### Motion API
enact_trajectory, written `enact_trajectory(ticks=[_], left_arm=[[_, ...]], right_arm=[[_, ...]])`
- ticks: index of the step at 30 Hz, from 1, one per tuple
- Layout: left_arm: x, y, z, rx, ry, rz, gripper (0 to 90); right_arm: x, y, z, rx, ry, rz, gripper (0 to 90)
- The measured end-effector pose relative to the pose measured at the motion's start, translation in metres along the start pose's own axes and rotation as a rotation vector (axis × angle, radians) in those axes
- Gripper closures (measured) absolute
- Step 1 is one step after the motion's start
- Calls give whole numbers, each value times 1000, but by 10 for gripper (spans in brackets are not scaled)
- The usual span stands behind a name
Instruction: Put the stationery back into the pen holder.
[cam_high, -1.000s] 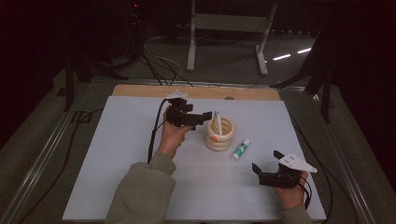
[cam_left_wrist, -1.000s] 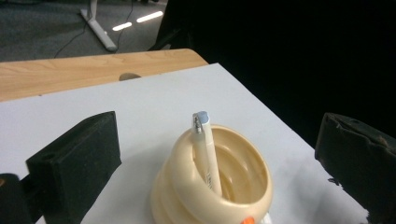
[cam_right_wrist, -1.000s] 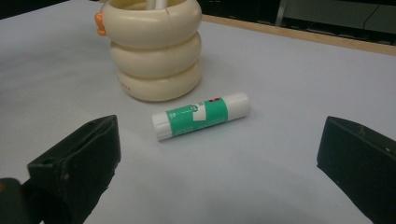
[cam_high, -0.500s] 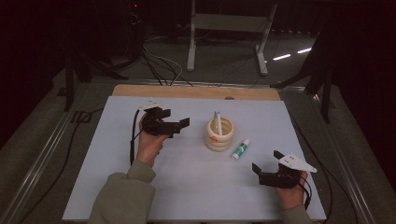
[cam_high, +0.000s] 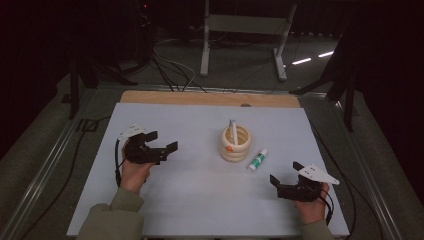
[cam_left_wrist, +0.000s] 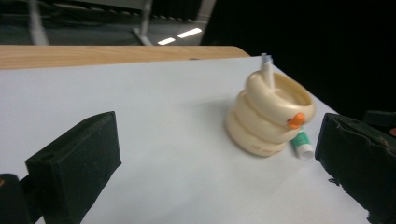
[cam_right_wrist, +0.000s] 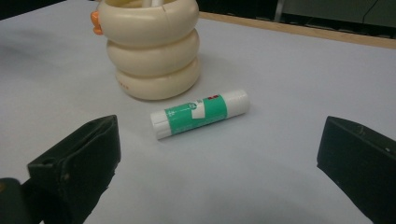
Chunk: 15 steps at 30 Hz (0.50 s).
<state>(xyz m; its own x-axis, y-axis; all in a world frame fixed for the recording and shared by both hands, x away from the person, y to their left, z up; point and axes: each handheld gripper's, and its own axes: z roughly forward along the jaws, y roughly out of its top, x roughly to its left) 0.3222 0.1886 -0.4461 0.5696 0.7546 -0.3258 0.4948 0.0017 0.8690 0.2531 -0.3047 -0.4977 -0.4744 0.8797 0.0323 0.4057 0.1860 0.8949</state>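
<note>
From the high view, your left gripper (cam_high: 159, 148) has pulled back from the cream ringed plastic holder (cam_high: 235, 143) over the last second and now hovers well off to its left, jaws spread wide and empty. A white pen (cam_high: 233, 131) stands in the holder, tilted against its rim, so I judge that the left hand's share of the tidying is done. Your right gripper (cam_high: 286, 181) sits where it was, near the front right of the pale blue table sheet (cam_high: 200, 195), jaws also wide and holding nothing. The green-and-white glue stick (cam_high: 257, 160) lies flat on the sheet just beside the holder's right foot.

In the left gripper view, the holder (cam_left_wrist: 268, 118) stands between the open jaws but far off, with an orange nub (cam_left_wrist: 295, 120) on its upper ring and the pen (cam_left_wrist: 267, 71) poking up. The glue stick (cam_left_wrist: 302, 142) peeks out behind its base.

In the right gripper view, the glue stick (cam_right_wrist: 200, 113) lies squarely between your wide jaws, ahead of them and apart from the holder (cam_right_wrist: 152, 46). It looks like the next item; you'd likely move straight forward and close across its barrel.
</note>
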Motion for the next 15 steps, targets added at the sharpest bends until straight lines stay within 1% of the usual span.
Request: enact_trajectory(ticks=[2,4,6,8,10,11,12,15], left_arm=[[2,-6,-8,-11,6,-7,6],[3,-12,-16,-23,23,1,5],[5,-18,-22,-25,24,0,5],[7,-25,-29,-34,41,-5,5],[7,-27,-31,-36,46,-6,5],[8,-33,-36,-35,71,7,5],[9,-36,-38,-35,81,17,5],[11,-43,-40,-37,84,14,5]], right_arm=[[0,0,0,2,-1,-2,0],[0,0,0,1,-2,1,0],[0,0,0,2,-3,3,0],[0,0,0,4,-2,4,0],[0,0,0,5,-1,5,0],[-1,0,1,8,0,6,0],[-1,0,1,11,-1,7,0],[-1,0,2,16,-6,9,0]])
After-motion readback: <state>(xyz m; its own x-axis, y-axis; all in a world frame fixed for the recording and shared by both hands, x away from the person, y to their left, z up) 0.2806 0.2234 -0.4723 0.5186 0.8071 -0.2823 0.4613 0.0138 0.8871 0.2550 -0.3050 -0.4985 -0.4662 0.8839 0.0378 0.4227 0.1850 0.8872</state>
